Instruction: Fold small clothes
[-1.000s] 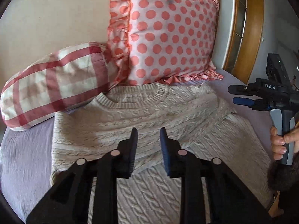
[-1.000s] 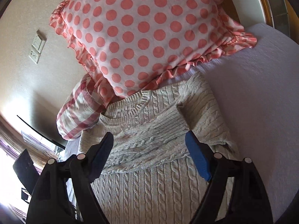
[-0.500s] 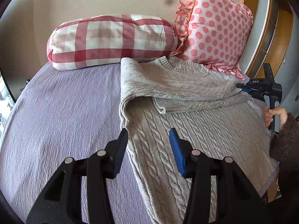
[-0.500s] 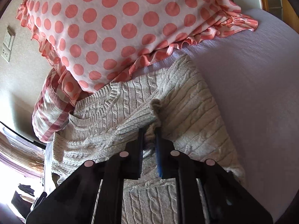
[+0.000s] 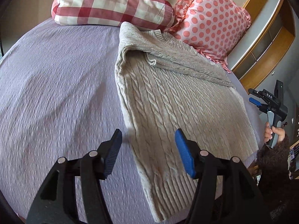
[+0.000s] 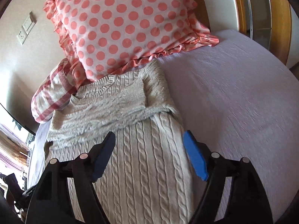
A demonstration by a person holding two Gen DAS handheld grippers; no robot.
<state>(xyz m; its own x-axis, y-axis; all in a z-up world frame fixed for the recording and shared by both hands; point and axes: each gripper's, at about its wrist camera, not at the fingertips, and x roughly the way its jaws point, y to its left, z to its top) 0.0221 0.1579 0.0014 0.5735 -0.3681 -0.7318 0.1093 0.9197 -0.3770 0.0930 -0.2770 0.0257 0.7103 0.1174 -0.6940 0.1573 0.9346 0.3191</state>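
A cream cable-knit sweater (image 5: pixel 175 100) lies flat on the lilac bed cover (image 5: pixel 56 85), both sleeves folded across its chest. My left gripper (image 5: pixel 148 149) is open and empty, above the sweater's lower left edge. My right gripper (image 6: pixel 149 155) is open and empty over the sweater's body (image 6: pixel 145 168), below the folded sleeves (image 6: pixel 119 112). In the left wrist view the right gripper (image 5: pixel 258 100) is held off the sweater's right side.
A red checked pillow (image 5: pixel 112 3) and a pink polka-dot pillow (image 5: pixel 209 22) lean at the head of the bed, touching the sweater's collar. A wooden frame (image 5: pixel 261 43) stands to the right. The bed cover (image 6: pixel 233 97) spreads right of the sweater.
My right gripper let go of the sleeve, opened and drew back off the sweater's right side. My left gripper opened wider and moved down toward the sweater's lower left edge.
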